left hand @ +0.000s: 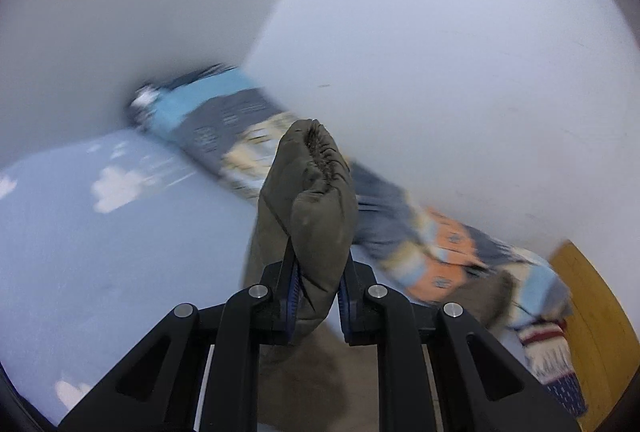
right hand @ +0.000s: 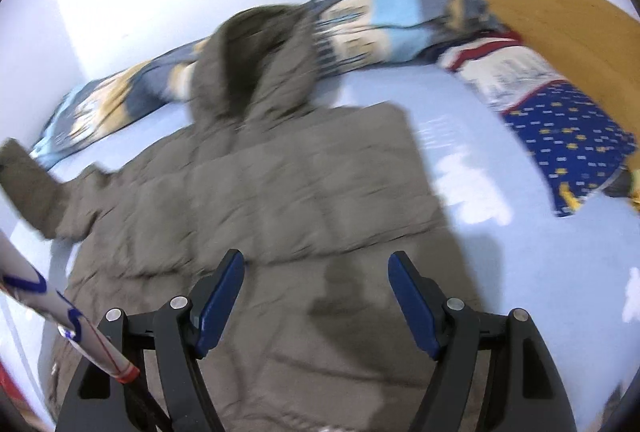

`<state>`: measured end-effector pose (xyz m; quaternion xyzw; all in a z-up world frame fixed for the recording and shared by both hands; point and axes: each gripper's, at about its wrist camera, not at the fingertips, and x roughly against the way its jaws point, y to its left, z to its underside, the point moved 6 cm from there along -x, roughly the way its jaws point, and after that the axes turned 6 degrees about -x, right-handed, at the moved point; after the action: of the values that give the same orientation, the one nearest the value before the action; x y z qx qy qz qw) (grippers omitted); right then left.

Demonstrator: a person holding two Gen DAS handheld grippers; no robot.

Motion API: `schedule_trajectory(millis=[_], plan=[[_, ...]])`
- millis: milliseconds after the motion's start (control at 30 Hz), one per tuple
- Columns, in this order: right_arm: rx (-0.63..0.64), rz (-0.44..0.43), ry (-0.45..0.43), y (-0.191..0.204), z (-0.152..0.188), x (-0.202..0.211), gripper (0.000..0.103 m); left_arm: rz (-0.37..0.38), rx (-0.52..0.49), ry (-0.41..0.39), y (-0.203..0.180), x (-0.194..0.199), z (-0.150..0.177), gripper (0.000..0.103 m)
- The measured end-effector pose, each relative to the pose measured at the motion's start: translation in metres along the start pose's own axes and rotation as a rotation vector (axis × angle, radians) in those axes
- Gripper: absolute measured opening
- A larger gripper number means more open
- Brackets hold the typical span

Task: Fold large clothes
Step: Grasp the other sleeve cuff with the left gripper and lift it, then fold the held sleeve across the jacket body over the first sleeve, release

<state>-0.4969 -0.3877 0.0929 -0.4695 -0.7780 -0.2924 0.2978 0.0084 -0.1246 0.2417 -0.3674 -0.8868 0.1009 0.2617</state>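
Clamping a padded sleeve (left hand: pixel 316 200) of the olive jacket (right hand: pixel 260 200), the left tool (left hand: pixel 318 296) lifts it while the right tool (right hand: pixel 316 296) gapes wide.

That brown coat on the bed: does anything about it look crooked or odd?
Yes. The coat lies flat, its right sleeve apparently folded in, but its other sleeve is pulled up off the bed, pinched in the left gripper. The hood rests on the rumpled quilt.
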Motion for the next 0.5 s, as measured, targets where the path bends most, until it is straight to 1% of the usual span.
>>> schedule_trajectory(millis=[67, 133, 200, 267, 367, 433, 500], plan=[[-0.047, 0.000, -0.012, -0.014, -0.009, 0.002, 0.079, 0.046, -0.069, 0.006, -0.050, 0.011, -0.007, 0.015], [-0.082, 0.011, -0.031, -0.025, -0.016, 0.006, 0.079, 0.082, -0.121, 0.007, -0.090, 0.019, -0.010, 0.015], [-0.101, 0.012, -0.051, -0.033, -0.023, 0.011, 0.079, 0.123, -0.174, 0.013, -0.135, 0.029, -0.009, 0.015], [-0.117, 0.011, -0.075, -0.041, -0.029, 0.019, 0.079, 0.163, -0.206, 0.019, -0.173, 0.036, -0.003, 0.015], [-0.131, 0.015, -0.114, -0.051, -0.036, 0.030, 0.079, 0.227, -0.266, 0.052, -0.235, 0.041, 0.017, 0.015], [-0.152, 0.016, -0.134, -0.059, -0.040, 0.037, 0.079, 0.260, -0.293, 0.077, -0.265, 0.039, 0.035, 0.015], [-0.178, 0.010, -0.141, -0.066, -0.041, 0.042, 0.079, 0.300, -0.322, 0.114, -0.295, 0.037, 0.061, 0.015]])
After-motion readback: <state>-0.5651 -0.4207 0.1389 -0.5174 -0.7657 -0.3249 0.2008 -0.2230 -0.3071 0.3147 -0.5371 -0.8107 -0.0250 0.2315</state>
